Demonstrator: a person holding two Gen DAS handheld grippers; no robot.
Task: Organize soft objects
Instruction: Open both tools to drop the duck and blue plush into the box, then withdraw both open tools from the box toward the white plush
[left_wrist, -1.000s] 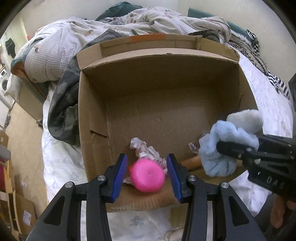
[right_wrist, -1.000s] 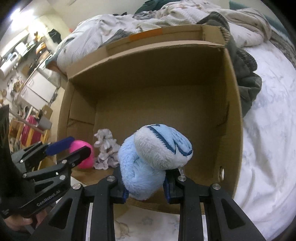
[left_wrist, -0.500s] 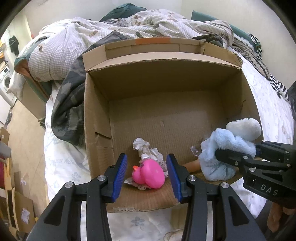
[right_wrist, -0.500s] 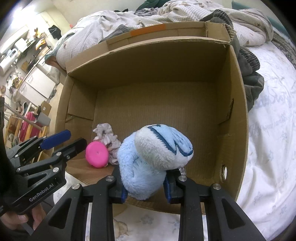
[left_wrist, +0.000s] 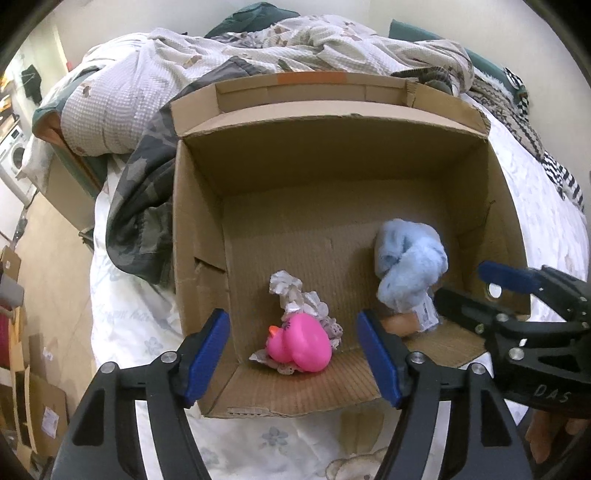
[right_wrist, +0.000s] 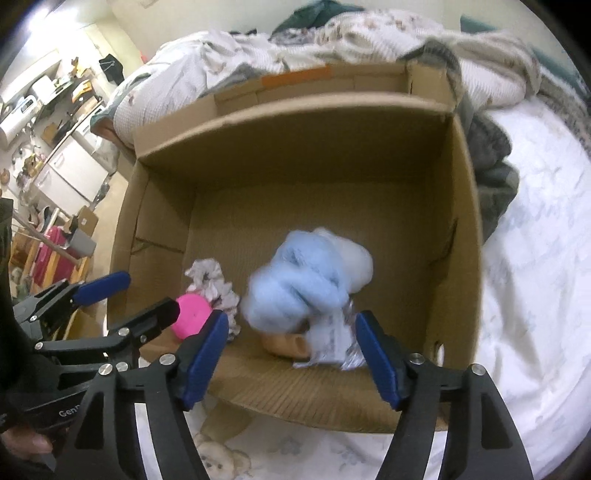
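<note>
An open cardboard box (left_wrist: 199, 236) (right_wrist: 458, 229) stands on the bed. Inside lie a pink rubber duck (left_wrist: 300, 344) (right_wrist: 192, 316), a crumpled white-grey cloth (left_wrist: 295, 295) (right_wrist: 210, 280), a light blue plush toy (left_wrist: 408, 266) (right_wrist: 306, 280) and a tan object (left_wrist: 400, 325) (right_wrist: 286, 343) partly under the plush. My left gripper (left_wrist: 293, 354) is open and empty above the box's near edge, in front of the duck. My right gripper (right_wrist: 288, 354) is open and empty just in front of the plush, which looks blurred.
A rumpled quilt (left_wrist: 147, 85) and dark clothes (left_wrist: 144, 206) lie behind and left of the box. White bedsheet (right_wrist: 535, 277) spreads to the right. Floor and cardboard pieces (left_wrist: 33, 402) sit at the far left, shelves and furniture (right_wrist: 55, 122) beyond.
My right gripper has opened and the blue plush has dropped into the box. The left gripper has drawn back a little; the duck rests on the box floor.
</note>
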